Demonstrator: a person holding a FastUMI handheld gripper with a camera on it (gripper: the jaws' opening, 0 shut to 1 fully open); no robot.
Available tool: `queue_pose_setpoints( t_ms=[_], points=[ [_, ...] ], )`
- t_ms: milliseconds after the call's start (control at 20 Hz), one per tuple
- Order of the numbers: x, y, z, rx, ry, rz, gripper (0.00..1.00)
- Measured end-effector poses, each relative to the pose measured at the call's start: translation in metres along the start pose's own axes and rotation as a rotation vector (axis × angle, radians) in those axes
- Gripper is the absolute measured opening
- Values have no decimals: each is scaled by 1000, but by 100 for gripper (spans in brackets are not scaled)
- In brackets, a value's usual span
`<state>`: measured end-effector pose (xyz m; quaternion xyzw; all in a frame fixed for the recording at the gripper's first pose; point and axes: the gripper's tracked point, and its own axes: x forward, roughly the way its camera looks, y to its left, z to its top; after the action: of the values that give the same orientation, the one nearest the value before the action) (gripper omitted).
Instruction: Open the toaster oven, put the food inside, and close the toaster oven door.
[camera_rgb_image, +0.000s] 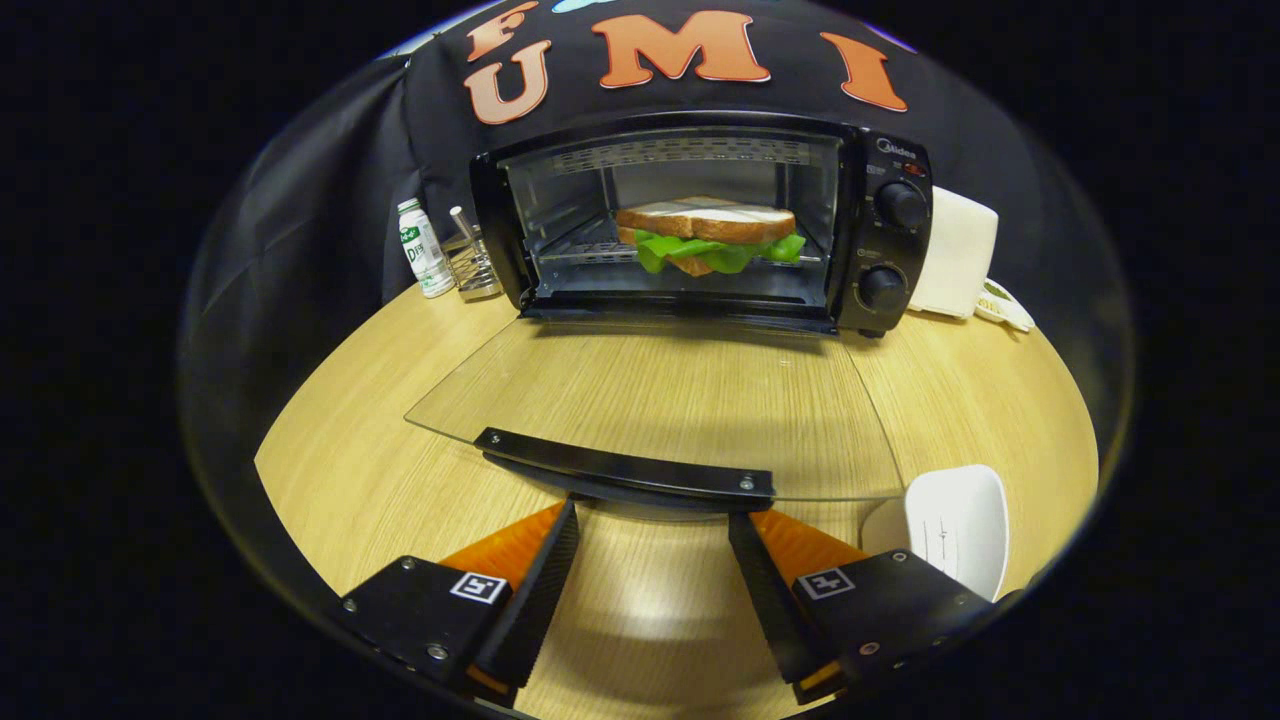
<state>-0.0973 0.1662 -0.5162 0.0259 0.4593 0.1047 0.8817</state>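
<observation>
The gripper (652, 520) has its two fingers (545, 580) spread wide apart with nothing held between them; their tips sit just under the near edge of the black bar handle (625, 468) on the lowered clear glass door (660, 400). I cannot tell whether the tips touch the handle. The door lies flat out over the light wood-grain desk (350, 470). Just right of the right finger lies one white oval plate (955, 525). Beyond the door stands one black toaster oven (700, 225), open, with two round black knobs (900, 205) on its right panel. On the wire rack inside rests one sandwich of white bread and green lettuce (712, 238). Left of the oven stand one small white bottle with a green label (422, 248) and one wire holder (473, 265); right of it sits one cream-coloured box-shaped object (955, 255).
</observation>
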Motion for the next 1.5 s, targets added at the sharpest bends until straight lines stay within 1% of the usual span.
queue_pose_setpoints(
  t_ms=[100,200,450,550,650,800,1000,1050,1150,1300,1400,1500],
  points=[
    [-3,3,12,-13,-31,10,94],
    [-6,1,33,-5,-94,10,94],
    [-5,-11,85,50,-179,-2,93],
    [-4,-9,100,58,-199,24,92],
    [-5,-9,119,69,-229,30,92],
    [-8,-14,144,58,-274,7,92],
    [-12,-23,177,14,-346,-59,92],
    [-12,-23,184,8,-360,-61,92],
    [-16,-14,198,34,-397,-8,92],
    [-33,-10,212,59,-436,28,92],
    [-54,-12,226,33,-496,24,92],
    [-86,-12,244,7,-583,30,92]
  ],
)
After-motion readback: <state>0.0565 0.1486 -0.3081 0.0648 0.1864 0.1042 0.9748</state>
